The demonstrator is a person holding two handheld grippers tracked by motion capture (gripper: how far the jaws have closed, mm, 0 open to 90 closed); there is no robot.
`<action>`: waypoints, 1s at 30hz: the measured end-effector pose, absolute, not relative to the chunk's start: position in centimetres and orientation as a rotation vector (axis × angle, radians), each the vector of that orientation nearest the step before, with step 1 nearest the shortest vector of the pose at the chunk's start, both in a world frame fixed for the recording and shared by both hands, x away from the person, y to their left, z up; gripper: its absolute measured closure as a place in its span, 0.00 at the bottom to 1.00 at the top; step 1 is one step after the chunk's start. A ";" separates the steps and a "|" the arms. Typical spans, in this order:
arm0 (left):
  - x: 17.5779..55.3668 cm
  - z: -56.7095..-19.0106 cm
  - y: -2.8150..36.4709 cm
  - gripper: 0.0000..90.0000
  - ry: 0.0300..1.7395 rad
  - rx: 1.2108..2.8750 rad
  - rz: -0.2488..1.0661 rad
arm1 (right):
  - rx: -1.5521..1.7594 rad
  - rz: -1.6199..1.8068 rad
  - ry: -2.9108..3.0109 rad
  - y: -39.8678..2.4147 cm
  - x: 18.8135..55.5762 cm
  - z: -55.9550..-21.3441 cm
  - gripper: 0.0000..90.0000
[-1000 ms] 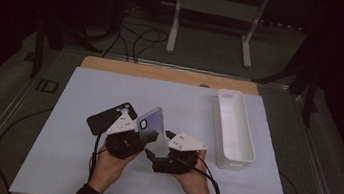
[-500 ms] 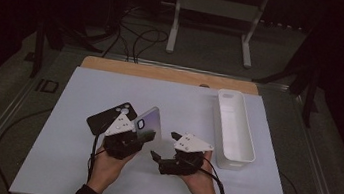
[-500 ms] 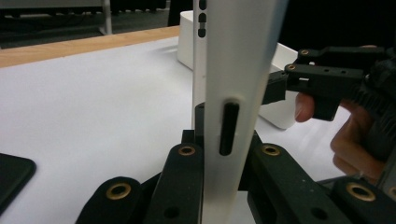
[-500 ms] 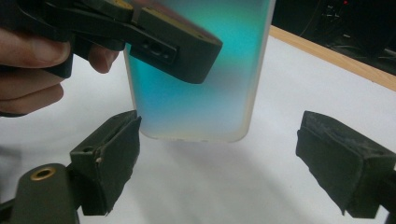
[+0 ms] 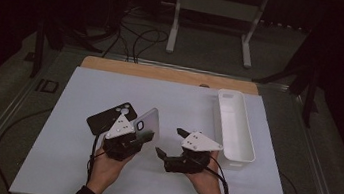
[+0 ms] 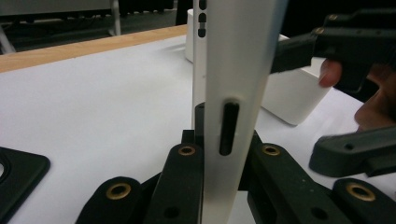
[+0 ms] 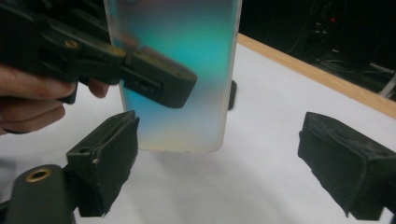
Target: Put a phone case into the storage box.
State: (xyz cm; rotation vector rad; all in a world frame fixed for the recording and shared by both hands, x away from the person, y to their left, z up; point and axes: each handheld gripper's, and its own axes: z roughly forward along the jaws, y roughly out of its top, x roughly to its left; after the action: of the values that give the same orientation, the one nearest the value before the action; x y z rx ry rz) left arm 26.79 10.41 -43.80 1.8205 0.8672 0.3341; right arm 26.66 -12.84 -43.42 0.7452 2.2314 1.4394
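Note:
My left gripper is shut on the lower end of a translucent, blue-green phone case, which stands tilted upright above the white mat. In the left gripper view the case rises edge-on between the two jaws, its side slot facing the camera. My right gripper stands open just right of the case with nothing between its fingers. In the right gripper view the case hangs ahead of the open jaws, apart from both pads. A black phone lies flat on the mat behind the left gripper.
A long white tray stands on the mat's right side, close to the right hand. The white mat covers the table, with a wooden strip along its far edge. Cables trail from both grippers toward the near edge.
The right gripper has drawn a little to the right, away from the case. The left gripper and the case have kept still.

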 end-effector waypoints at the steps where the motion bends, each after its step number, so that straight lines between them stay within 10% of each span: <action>1: 26.8 -43.8 10.4 0.95 0.866 1.822 0.336 | 0.743 1.436 2.228 -12.8 26.6 -43.2 0.12; 30: 26.3 -44.0 9.4 0.95 0.848 1.845 0.348 | 0.789 1.594 2.186 -9.1 28.0 -39.6 0.12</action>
State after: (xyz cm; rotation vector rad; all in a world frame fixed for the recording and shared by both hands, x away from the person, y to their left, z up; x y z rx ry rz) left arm 26.31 9.41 -44.02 1.8448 0.8483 0.3476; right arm 27.98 -9.12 -39.59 0.7885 2.1858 1.5940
